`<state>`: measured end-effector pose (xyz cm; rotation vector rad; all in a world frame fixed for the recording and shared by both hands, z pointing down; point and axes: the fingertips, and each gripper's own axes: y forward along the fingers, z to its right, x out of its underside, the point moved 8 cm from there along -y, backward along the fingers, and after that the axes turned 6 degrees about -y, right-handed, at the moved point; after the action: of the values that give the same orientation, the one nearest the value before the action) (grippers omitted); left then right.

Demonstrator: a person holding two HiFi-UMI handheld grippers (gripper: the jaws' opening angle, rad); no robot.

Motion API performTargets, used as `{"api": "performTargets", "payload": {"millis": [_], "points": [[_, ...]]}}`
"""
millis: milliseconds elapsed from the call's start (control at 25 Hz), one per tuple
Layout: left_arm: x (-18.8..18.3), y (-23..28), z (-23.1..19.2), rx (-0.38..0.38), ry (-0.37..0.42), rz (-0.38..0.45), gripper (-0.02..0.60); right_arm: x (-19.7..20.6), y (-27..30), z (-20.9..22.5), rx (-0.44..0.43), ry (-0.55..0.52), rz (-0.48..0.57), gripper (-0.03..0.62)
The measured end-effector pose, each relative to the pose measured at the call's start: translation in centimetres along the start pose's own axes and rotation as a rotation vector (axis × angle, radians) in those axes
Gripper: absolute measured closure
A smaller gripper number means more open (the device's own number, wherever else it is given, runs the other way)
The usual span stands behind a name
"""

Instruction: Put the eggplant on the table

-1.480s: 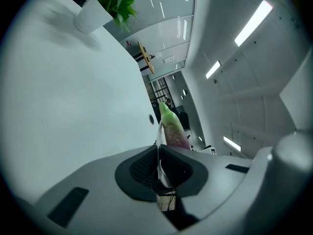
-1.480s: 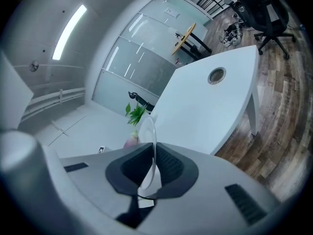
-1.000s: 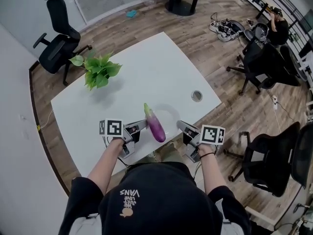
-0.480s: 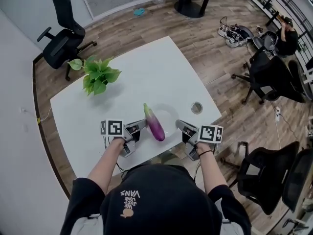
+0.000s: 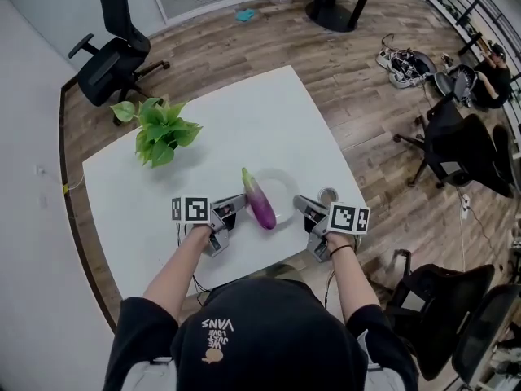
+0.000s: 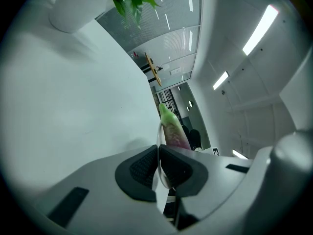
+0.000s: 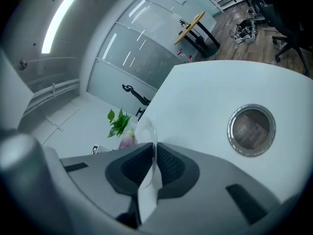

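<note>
A purple eggplant [image 5: 260,204] with a green stem end lies on a pale round plate [image 5: 282,187] held over the near edge of the white table [image 5: 228,129]. My left gripper [image 5: 236,206] is shut on the plate's left rim, and my right gripper [image 5: 303,208] is shut on its right rim. In the left gripper view the thin plate rim [image 6: 158,148] stands between the closed pads of the left gripper [image 6: 159,168], with the eggplant [image 6: 173,129] just beyond. The right gripper view shows the right gripper [image 7: 155,163] clamping the plate [image 7: 146,131], with the eggplant [image 7: 126,140] partly hidden behind it.
A potted green plant [image 5: 159,129] stands at the table's far left. A round cable hole [image 5: 328,195] sits in the tabletop beside my right gripper, and shows again as the cable hole [image 7: 251,129] in the right gripper view. Black office chairs [image 5: 114,51] stand on the wooden floor around the table.
Both grippers have carried the plate and eggplant forward over the table, so the right gripper is now level with the cable hole. Their grip on the plate is unchanged.
</note>
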<state>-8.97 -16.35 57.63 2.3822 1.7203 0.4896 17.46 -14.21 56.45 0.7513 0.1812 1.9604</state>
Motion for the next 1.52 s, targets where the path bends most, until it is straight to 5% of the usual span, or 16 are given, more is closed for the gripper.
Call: {"api": "performTargets", "payload": {"millis": [1520], "points": [[-2.6, 3.8, -3.4, -0.233, -0.201, -0.045, 0.554, -2.4, 4.1, 5.0, 0.106, 0.066, -0.168, 0.565]]}}
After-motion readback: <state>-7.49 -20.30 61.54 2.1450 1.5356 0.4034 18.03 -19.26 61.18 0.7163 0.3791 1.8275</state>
